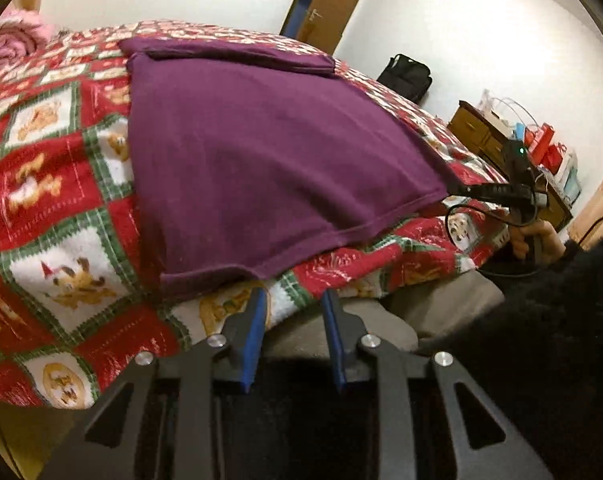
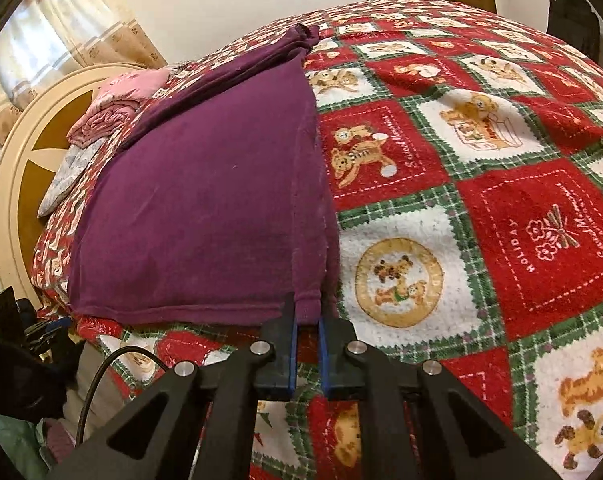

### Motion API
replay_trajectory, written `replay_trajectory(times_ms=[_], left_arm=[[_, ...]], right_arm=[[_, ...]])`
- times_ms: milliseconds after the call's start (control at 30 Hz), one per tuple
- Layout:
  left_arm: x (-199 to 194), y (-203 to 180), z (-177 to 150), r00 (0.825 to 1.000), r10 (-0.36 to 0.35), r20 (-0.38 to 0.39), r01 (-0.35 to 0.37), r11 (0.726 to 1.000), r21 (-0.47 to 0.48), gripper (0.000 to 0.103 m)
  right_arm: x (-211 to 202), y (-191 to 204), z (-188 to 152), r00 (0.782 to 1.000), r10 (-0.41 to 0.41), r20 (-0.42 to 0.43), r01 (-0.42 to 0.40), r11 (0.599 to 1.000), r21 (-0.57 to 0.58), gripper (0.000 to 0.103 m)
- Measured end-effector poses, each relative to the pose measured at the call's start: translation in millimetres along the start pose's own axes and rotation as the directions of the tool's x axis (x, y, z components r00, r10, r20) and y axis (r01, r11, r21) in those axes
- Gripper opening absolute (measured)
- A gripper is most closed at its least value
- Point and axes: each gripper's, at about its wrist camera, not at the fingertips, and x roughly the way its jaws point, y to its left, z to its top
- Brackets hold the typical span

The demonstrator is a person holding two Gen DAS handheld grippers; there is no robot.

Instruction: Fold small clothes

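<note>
**Q:** Where is the garment, and what have my claws got?

**A:** The purple T-shirt (image 2: 205, 208) lies flat on the bed's fleece teddy-bear blanket (image 2: 481, 208), sleeve end folded over. My right claw (image 2: 307, 326) is clenched on its near hem corner. My left claw (image 1: 295, 306) sits at the opposite hem corner, blue pads (image 1: 257, 320) apart, grasping nothing.

**Q:** How will it handle?

**A:** Likely light, soft, limp knit; it should drape and sag. I judge the stitched hem corners the firmest hold
</note>
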Motion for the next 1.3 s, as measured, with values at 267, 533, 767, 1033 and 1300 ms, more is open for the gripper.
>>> replay_trajectory(times_ms=[267, 533, 767, 1033, 1300], left_arm=[[-16, 38, 24, 0.981, 0.12, 0.15, -0.103, 0.988, -0.118, 0.06], [24, 49, 26, 0.979, 0.163, 0.118, -0.146, 0.978, -0.147, 0.06], [34, 41, 4, 0.997, 0.061, 0.037, -0.054, 0.982, -0.179, 0.058], [-8, 55, 40, 0.977, -0.043, 0.211, 0.103, 0.954, -0.282, 0.012], [-46, 35, 71, 0.96, -0.006, 0.28, 0.054, 0.985, -0.166, 0.011]], right_arm=[[-22, -10, 17, 0.993, 0.027, 0.115, -0.034, 0.998, 0.06, 0.023], [6, -23, 26, 0.994, 0.062, 0.085, -0.072, 0.99, 0.119, 0.063], [32, -4, 6, 0.995, 0.094, -0.046, -0.092, 0.995, 0.043, 0.008], [-8, 14, 29, 0.959, 0.283, 0.005, -0.283, 0.958, 0.044, 0.006], [-53, 16, 61, 0.872, 0.458, 0.171, -0.478, 0.872, 0.106, 0.006]])
